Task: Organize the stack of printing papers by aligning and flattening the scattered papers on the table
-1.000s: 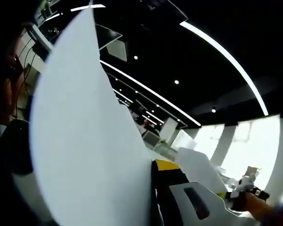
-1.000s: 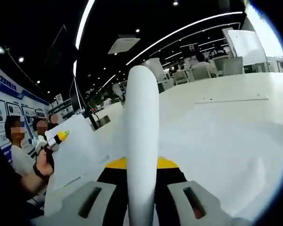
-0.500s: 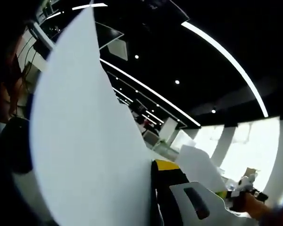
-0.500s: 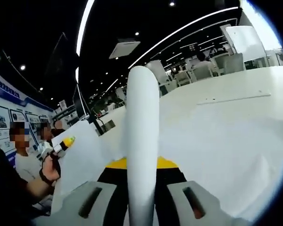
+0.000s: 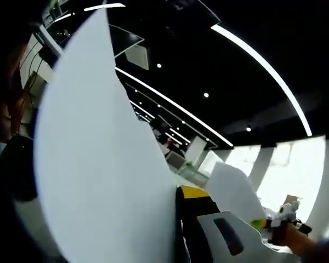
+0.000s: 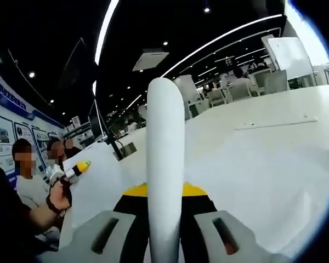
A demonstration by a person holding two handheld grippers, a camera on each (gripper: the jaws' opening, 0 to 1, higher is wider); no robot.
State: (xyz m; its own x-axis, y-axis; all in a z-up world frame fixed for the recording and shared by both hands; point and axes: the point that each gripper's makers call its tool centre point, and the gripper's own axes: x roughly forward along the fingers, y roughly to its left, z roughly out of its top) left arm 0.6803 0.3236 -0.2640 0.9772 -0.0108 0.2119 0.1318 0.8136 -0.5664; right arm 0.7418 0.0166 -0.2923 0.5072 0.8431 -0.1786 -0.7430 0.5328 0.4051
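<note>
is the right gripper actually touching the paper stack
Touching. In the right gripper view the right gripper has its jaws closed on the paper stack, whose edge rises straight out from between them.

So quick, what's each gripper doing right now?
Left gripper: shut on the paper stack.
Right gripper: shut on the same paper stack.

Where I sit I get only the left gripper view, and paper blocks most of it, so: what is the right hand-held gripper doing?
Observer: The right hand-held gripper clamps paper that stands edge-on between its jaws.
Operator: What lies beyond it?
Observer: A white table, with one thin flat sheet lying far across it.
Operator: Can you see my gripper?
Observer: Yes, the left hand-held gripper is at that view's left, gripped by a hand.
</note>
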